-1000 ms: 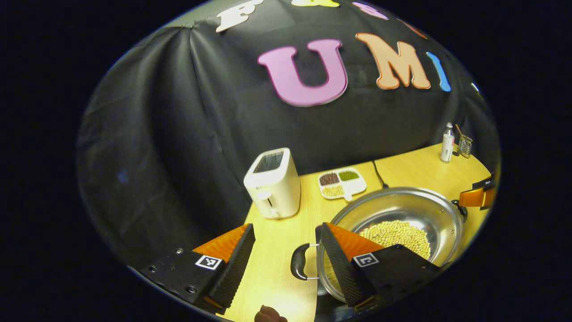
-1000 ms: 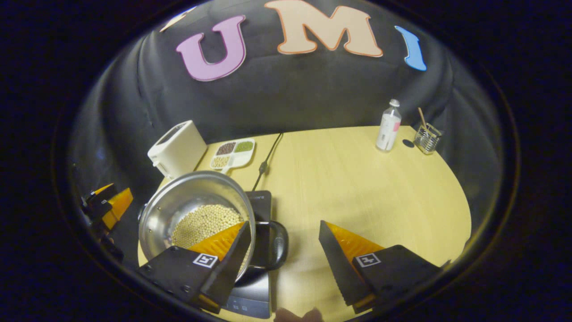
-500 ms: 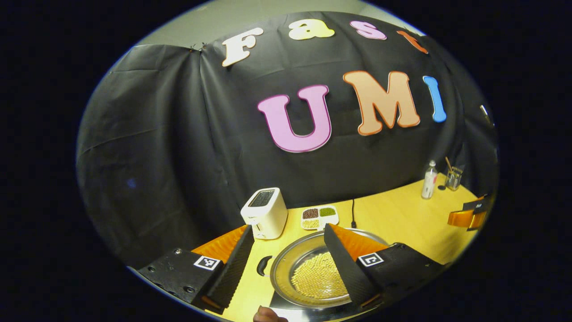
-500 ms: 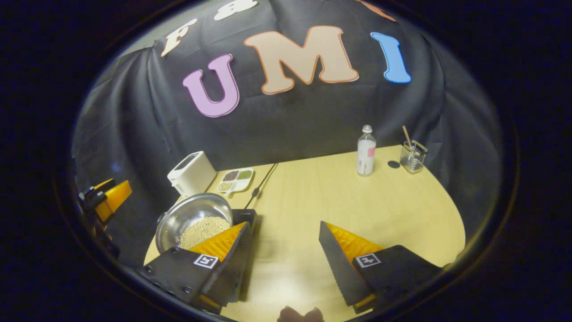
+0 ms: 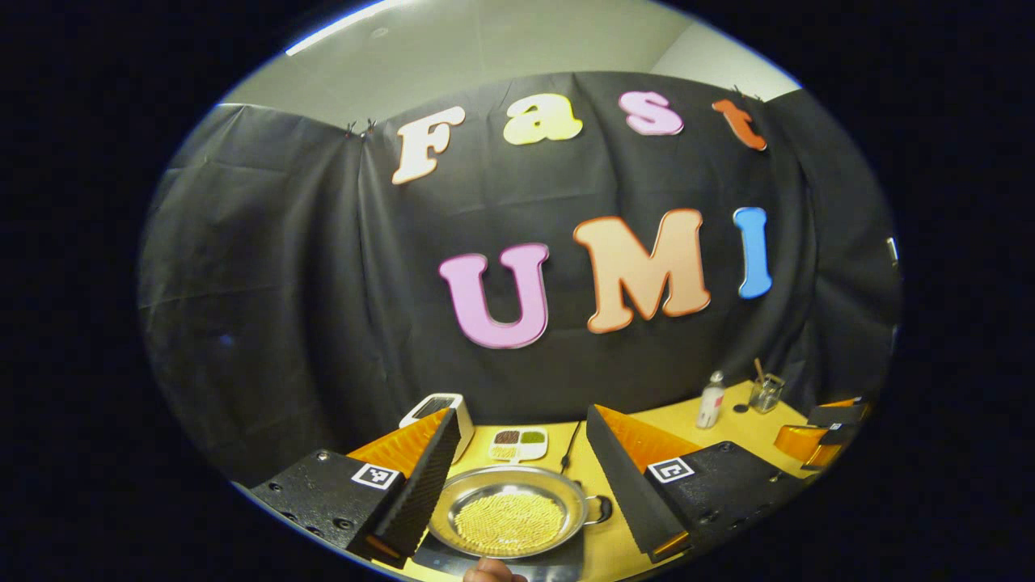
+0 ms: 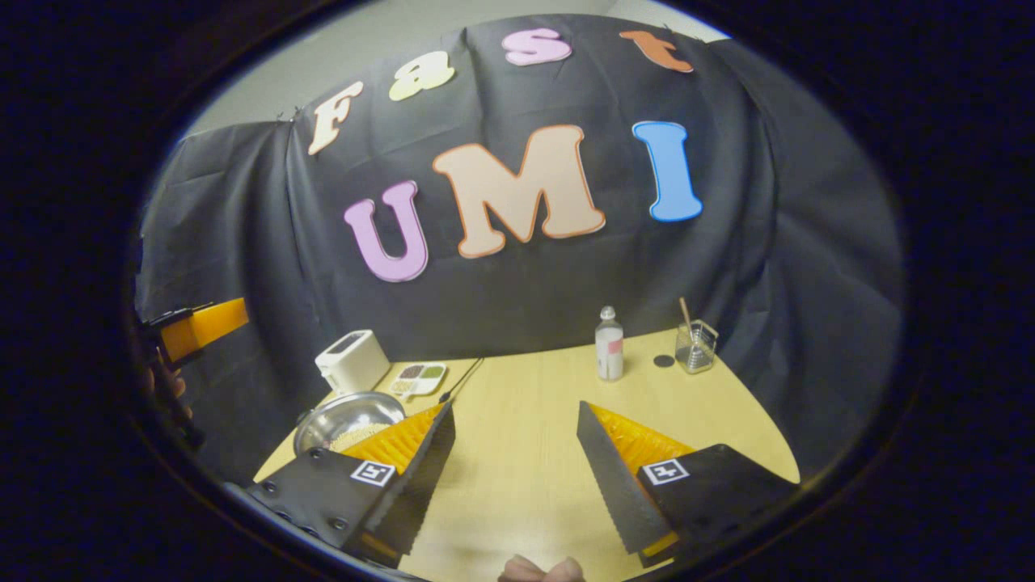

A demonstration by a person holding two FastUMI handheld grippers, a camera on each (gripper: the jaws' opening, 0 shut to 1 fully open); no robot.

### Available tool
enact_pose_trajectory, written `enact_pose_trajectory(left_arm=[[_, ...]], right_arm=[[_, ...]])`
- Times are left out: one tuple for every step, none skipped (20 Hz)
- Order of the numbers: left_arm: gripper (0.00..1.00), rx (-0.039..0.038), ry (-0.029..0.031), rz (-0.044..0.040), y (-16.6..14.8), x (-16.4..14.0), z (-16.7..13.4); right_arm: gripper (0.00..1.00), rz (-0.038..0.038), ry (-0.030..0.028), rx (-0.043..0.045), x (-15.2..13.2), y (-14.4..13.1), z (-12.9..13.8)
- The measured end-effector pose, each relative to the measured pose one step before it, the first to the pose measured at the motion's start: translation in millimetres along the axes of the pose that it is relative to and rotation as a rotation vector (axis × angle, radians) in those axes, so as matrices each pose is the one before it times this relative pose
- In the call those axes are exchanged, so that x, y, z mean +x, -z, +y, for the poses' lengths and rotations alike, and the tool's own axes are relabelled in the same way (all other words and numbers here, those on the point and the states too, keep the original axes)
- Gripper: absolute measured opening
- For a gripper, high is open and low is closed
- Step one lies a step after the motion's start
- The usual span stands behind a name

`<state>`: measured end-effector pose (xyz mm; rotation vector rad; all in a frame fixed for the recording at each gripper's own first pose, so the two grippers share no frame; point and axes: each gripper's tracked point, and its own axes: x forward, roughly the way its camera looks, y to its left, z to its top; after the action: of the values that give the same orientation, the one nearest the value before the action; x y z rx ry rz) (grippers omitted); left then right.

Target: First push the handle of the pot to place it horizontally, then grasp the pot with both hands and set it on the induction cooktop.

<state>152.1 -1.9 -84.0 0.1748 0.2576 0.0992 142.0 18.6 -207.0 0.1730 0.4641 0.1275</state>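
Note:
A steel pot [image 5: 508,517] holding yellow beans rests on the dark induction cooktop [image 5: 568,559], one loop handle [image 5: 599,509] pointing right. My left gripper [image 5: 522,414] hovers high above it, open and holding nothing. In the right gripper view the pot [image 6: 344,414] lies at the lower left, partly hidden behind one finger. My right gripper [image 6: 514,407] hangs open over bare tabletop, well to the pot's right. Each gripper also appears far off in the other's view: the right gripper [image 5: 817,440] and the left gripper [image 6: 198,323].
Behind the pot stand a white toaster [image 6: 352,361] and a divided dish [image 6: 418,373] of beans, with a black cable [image 6: 461,380] running back. A bottle [image 6: 609,345] and a glass holder [image 6: 695,346] stand at the far right of the wooden table [image 6: 534,453].
Both grippers have risen and drawn back from the pot's handles, staying open. The pot stays on the cooktop and looks much smaller in both views.

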Motion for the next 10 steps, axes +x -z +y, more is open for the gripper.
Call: enact_pose_trajectory(left_arm=[[0.96, -0.01151, 0.02114, -0.03646, -13.25, -6.92, -12.47], [1.0, -0.00317, 0.01912, -0.03309, -13.18, -6.65, -9.75], [1.0, 0.00166, 0.01174, -0.02233, -10.28, -6.54, -4.69], [0.95, -0.00273, 0.00775, -0.01912, -9.21, -6.85, -4.3], [0.95, -0.00979, 0.01127, -0.01829, -6.08, -7.07, -5.1], [0.95, -0.01017, 0.01268, -0.02463, -7.2, -6.6, -3.78], [0.95, -0.00324, 0.00628, -0.0187, -6.0, -7.97, -1.32], [0.99, 0.00141, -0.00212, -0.01464, -3.6, -6.04, 3.92], [0.91, -0.00157, -0.00145, -0.01013, -1.44, -6.83, 5.83], [0.95, -0.00237, -0.00064, -0.01074, -2.36, -5.89, 5.49]], right_arm=[[0.93, -0.02971, -0.00177, 0.00196, -9.76, -15.23, -3.9], [0.93, -0.04241, 0.00893, 0.00363, -9.24, -17.89, -5.13], [0.94, -0.04699, 0.0093, 0.00062, -8.33, -18.82, -4.59], [0.92, -0.04989, 0.00696, -0.005, -8.13, -19.11, -3.0], [0.92, -0.04842, 0.004, -0.01338, -8.6, -17.67, -1.73], [0.92, -0.04612, 0.00578, -0.02424, -7.02, -13.19, -0.42], [0.92, -0.04388, 0.00644, -0.03099, -7.59, -11.54, 0.44], [0.92, -0.03612, 0.00026, -0.02974, -5.76, -8.64, 3.27], [0.92, -0.02712, -0.00665, -0.02171, -9.57, -6.37, 10.07], [0.92, -0.01806, -0.01673, -0.01707, -7.15, -5.91, 13.05]])
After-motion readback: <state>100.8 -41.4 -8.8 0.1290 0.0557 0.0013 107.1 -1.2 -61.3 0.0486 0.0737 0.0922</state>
